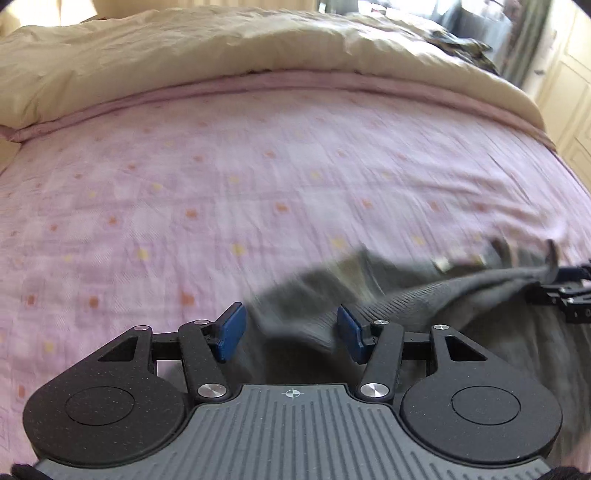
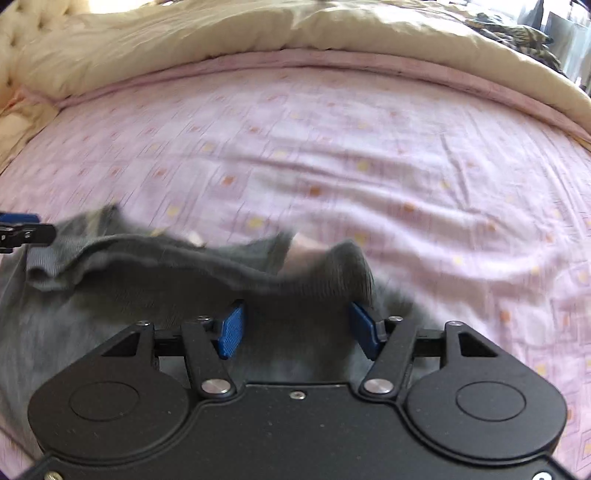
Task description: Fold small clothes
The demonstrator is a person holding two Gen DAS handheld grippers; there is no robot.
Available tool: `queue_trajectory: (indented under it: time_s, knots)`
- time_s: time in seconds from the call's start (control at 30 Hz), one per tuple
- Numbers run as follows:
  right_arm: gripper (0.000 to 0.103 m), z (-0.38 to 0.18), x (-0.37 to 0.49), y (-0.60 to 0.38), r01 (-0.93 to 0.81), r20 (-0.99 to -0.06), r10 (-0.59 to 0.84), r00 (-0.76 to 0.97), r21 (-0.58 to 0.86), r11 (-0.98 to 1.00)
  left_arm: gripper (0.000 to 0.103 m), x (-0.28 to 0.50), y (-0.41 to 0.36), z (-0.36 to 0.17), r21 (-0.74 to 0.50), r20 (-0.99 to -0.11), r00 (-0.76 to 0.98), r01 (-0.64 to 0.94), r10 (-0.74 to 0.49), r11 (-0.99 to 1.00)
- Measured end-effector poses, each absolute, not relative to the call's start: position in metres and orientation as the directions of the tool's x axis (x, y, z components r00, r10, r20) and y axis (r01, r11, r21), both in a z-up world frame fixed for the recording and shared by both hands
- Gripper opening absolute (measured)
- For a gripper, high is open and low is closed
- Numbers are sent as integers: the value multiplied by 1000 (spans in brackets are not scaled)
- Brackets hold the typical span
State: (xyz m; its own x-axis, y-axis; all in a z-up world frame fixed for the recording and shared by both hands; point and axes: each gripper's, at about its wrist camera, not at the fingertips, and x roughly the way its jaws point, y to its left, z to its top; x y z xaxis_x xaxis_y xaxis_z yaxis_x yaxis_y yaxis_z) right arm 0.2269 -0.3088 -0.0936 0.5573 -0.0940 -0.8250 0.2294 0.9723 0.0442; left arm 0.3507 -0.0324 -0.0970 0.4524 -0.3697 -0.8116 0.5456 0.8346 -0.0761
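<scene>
A small grey ribbed garment lies bunched on the pink bedspread, blurred by motion. My left gripper is open, its blue pads wide apart with the garment's ribbed edge lying between them, not clamped. The right gripper's black tip shows at the far right edge against the cloth. In the right wrist view my right gripper is open too, and a raised fold of the garment sits just beyond its blue pads. The left gripper's tip touches the cloth's left end.
A cream duvet is bunched along the far side of the bed. A dark patterned cloth lies on it at the far right. Pale cabinet doors stand beyond the bed's right edge. The pink bedspread stretches wide ahead.
</scene>
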Motion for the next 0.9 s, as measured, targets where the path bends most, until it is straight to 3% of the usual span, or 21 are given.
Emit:
queue_trajectory:
  time_s: [0.2, 0.43, 0.7, 0.9]
  knots:
    - [67, -70, 228, -330, 347, -778, -108, 619, 147, 926, 53, 372, -20, -65, -107, -763, 526, 470, -376, 876]
    - [71, -62, 210, -295, 292, -772, -50, 634, 180, 939, 54, 328, -15, -49, -100, -741, 521, 538, -424, 837]
    - [72, -72, 180, -247, 212, -800, 27, 600, 192, 958, 54, 280, -35, -90, -71, -816, 372, 695, -443, 715]
    - [76, -72, 170, -226, 160, -812, 46, 582, 170, 972, 54, 325, -39, -111, -19, -850, 413, 597, -328, 802]
